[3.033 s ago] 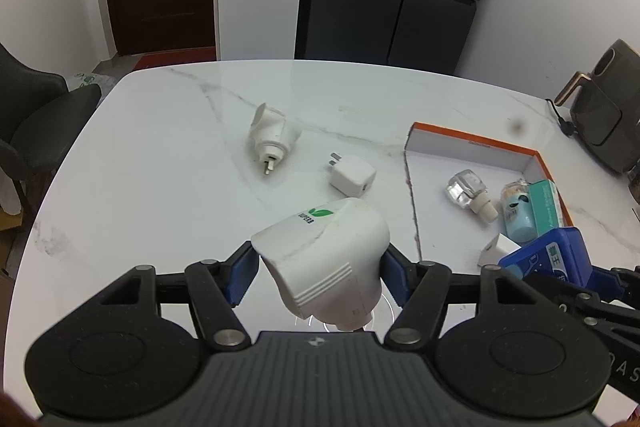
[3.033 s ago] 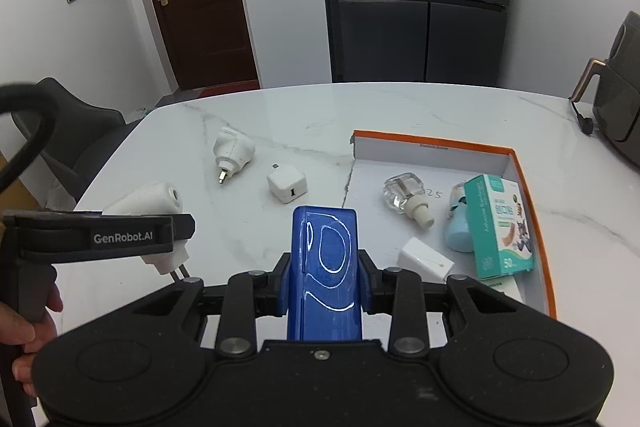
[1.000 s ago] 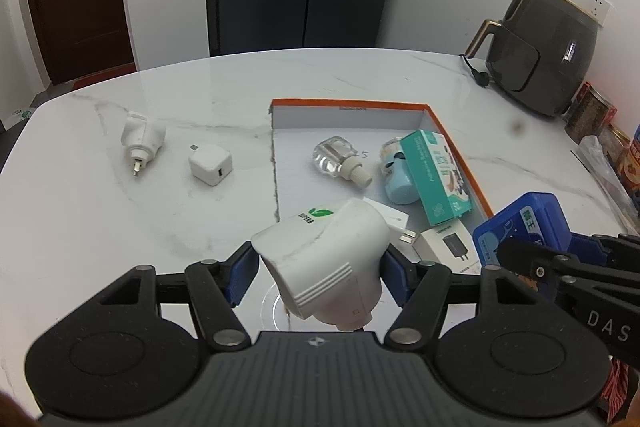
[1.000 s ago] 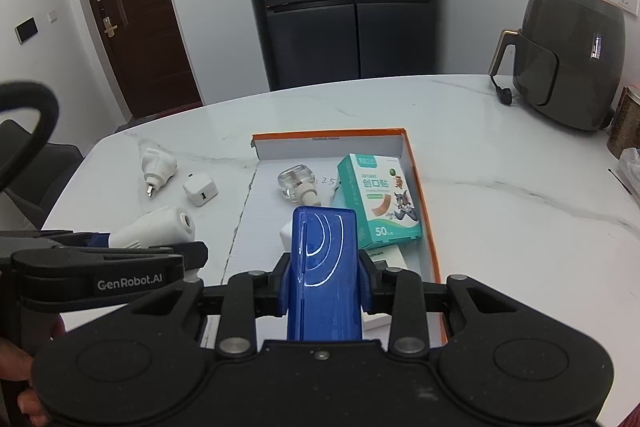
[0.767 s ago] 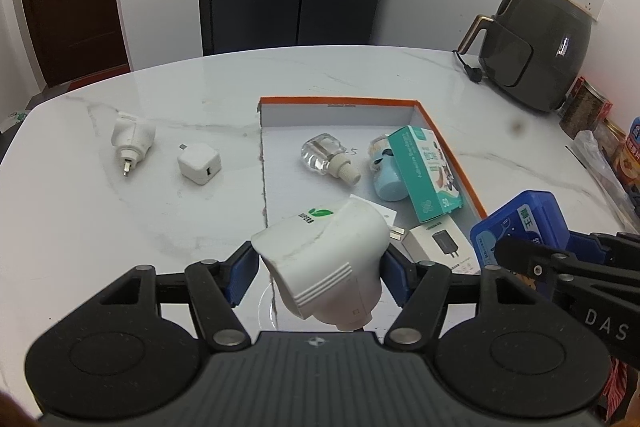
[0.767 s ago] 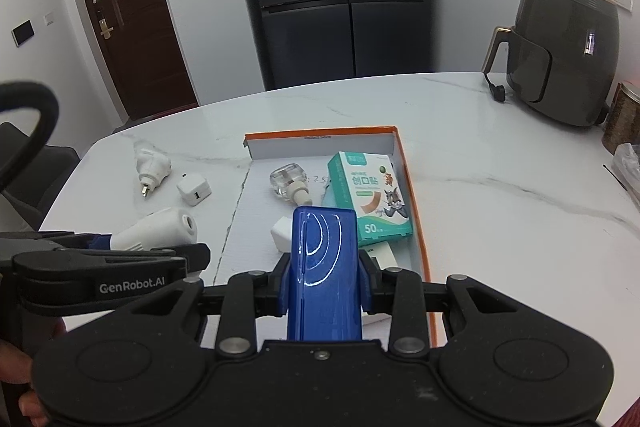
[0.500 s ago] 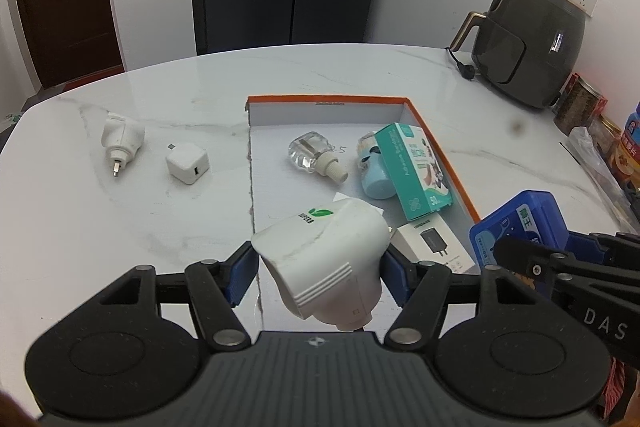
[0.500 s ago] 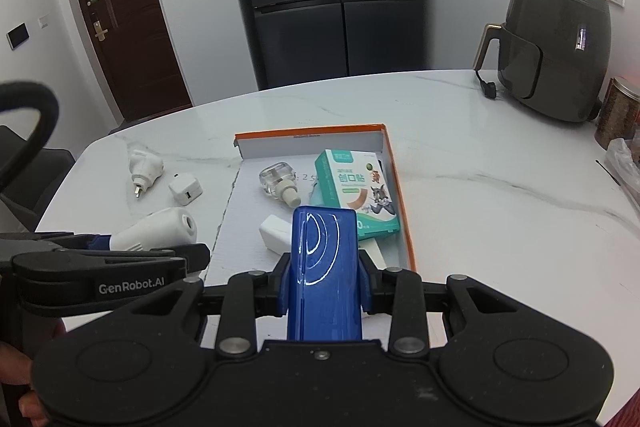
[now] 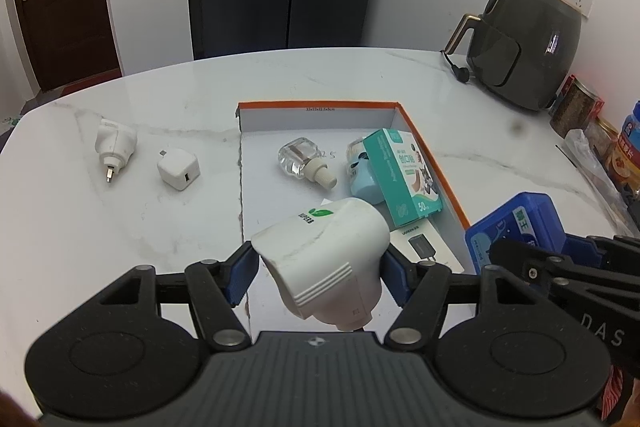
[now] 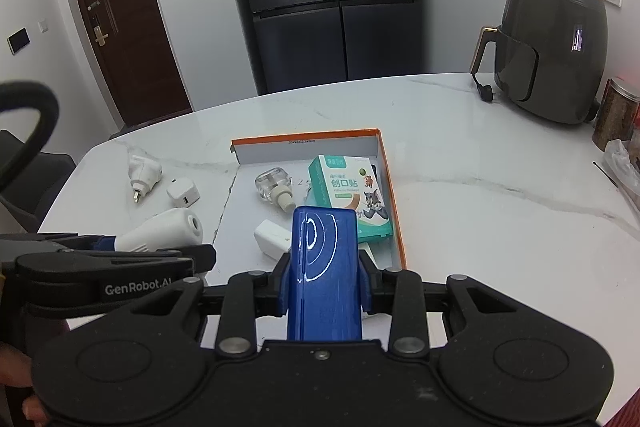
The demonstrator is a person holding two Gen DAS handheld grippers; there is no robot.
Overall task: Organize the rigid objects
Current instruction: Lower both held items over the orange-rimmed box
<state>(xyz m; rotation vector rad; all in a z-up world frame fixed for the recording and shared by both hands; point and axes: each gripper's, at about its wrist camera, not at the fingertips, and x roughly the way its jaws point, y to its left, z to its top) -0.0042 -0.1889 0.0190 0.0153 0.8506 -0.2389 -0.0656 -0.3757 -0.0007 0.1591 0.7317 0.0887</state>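
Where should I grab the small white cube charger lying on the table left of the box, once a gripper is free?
Take the cube charger across its two flat side faces, coming from above. It lies low on the table, its USB port facing the camera, prongs apparently at the far end. The white plug adapter lies apart to its left, so there looks to be room for the fingers.

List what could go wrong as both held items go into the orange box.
The box is already crowded, so the white plug-in in the left claw could land on the glass bottle. The right claw with its blue case is close alongside, so the two may collide.
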